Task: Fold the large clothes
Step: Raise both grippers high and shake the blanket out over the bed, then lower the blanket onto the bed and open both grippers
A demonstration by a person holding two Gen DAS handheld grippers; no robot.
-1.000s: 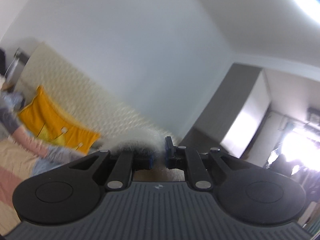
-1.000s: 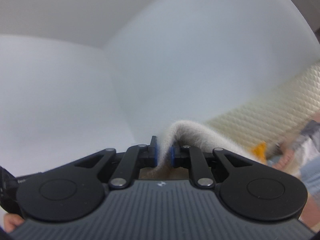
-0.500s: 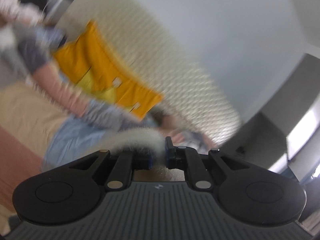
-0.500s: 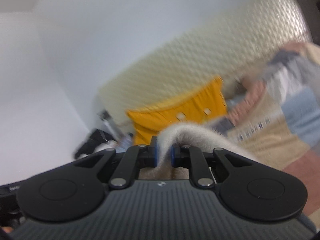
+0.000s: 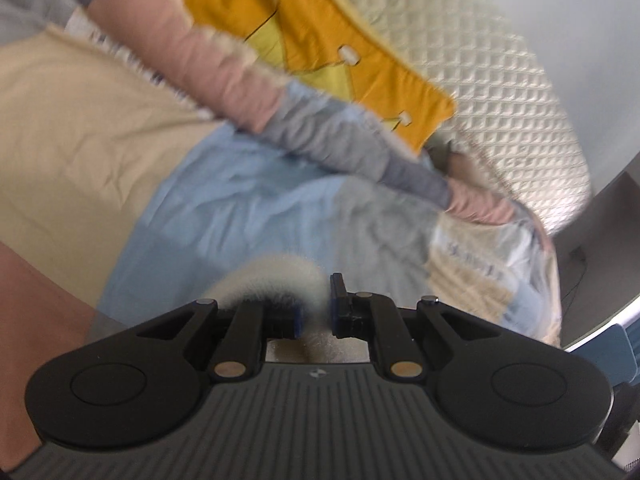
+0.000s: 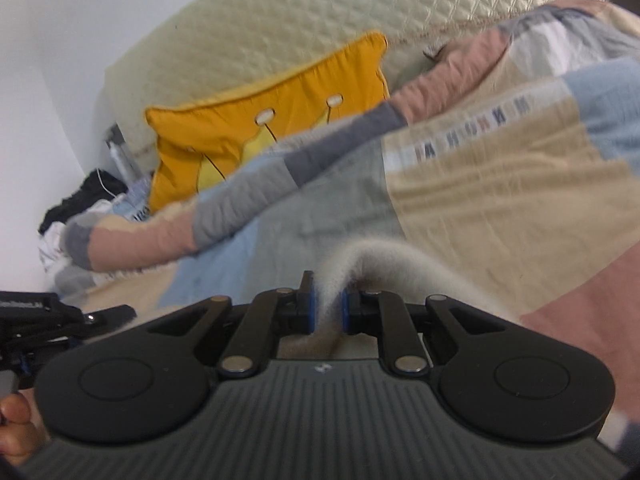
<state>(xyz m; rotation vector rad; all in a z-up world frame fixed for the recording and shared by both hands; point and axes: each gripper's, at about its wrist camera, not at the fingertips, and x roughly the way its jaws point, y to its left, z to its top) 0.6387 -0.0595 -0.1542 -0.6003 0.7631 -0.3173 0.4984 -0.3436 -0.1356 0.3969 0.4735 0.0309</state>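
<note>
Left tool: the left tool (image 5: 314, 312) is clamped on a fuzzy cream garment (image 5: 276, 276); the fleece arches up out of the blue pads and drops away to the left of the tool.
Right tool: the right tool (image 6: 328, 308) is likewise closed on the same fuzzy garment (image 6: 380, 264); here the fleece rises between the pads and runs off to the right and toward the near edge.
Garment place: it is pinched at both tools and hangs below them, out of view under the tool bodies; how much of it already rests on the bed cannot be told.
Long axis: judged from the two runs of fleece, the held edge seems to span left to right between the tools, across the bed and not along it.
What lies ahead: the bed's patchwork quilt (image 5: 248, 200) spreads beyond and below both tools, with the rolled quilt edge (image 5: 224, 68), the yellow cushion (image 5: 320, 40) and the quilted headboard (image 5: 500, 92) at the far side.
Which way to go: the free landing area is forward and down, onto the blue and beige panels short of the cushion.
Nearer hand: neither is clearly closer to the quilt; both views frame it alike.
Left margin, right view: the other tool's black frame (image 6: 48, 316) and a fingertip (image 6: 16, 428) show there.
</note>
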